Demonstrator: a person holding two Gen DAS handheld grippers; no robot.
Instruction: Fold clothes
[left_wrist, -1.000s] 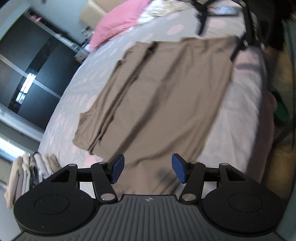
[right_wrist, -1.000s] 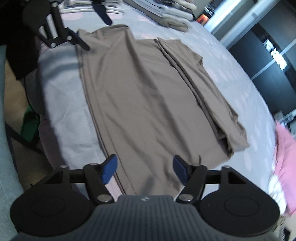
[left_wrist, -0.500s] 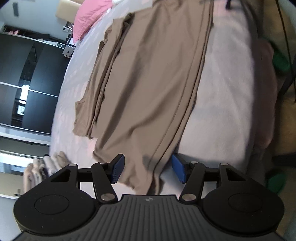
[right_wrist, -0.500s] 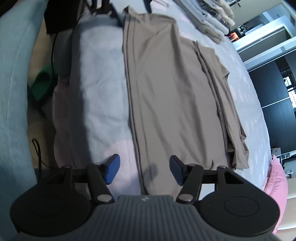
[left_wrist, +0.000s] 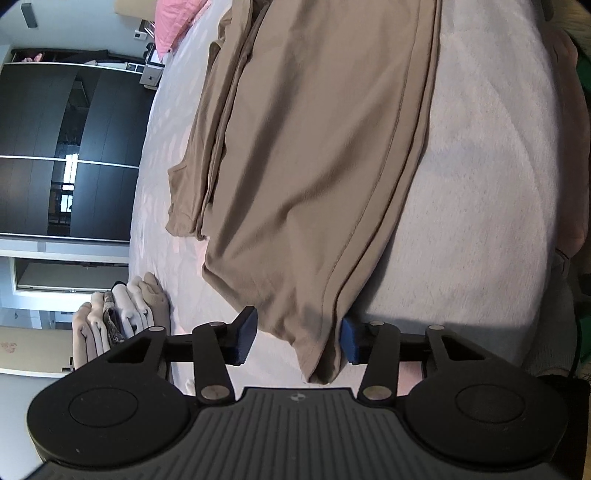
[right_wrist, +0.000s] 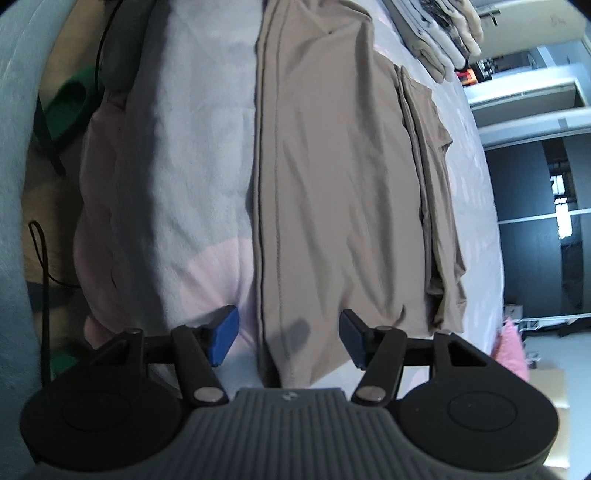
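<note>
A tan garment (left_wrist: 317, 147) lies flat on the pale bedspread (left_wrist: 480, 184), one long side folded over into a narrow strip. My left gripper (left_wrist: 297, 338) is open at one end, and the garment's corner lies between its blue pads (left_wrist: 245, 332). In the right wrist view the same tan garment (right_wrist: 332, 177) runs away from me, its hemmed edge near the middle of the frame. My right gripper (right_wrist: 288, 338) is open too, straddling that hemmed corner, with neither pad pressing the cloth.
A stack of folded clothes (left_wrist: 122, 317) sits on the bed near the left gripper, also visible as folded clothes (right_wrist: 439, 33). A pink pillow (left_wrist: 173, 18) lies at the far end. The bed's edge (right_wrist: 99, 177) drops to the floor with a green object (right_wrist: 62, 107) and a black cable (right_wrist: 44, 258).
Both grippers have swung round and come down to opposite end corners of the garment. The cloth's corners now lie between the open pads; before, the grippers hovered farther back.
</note>
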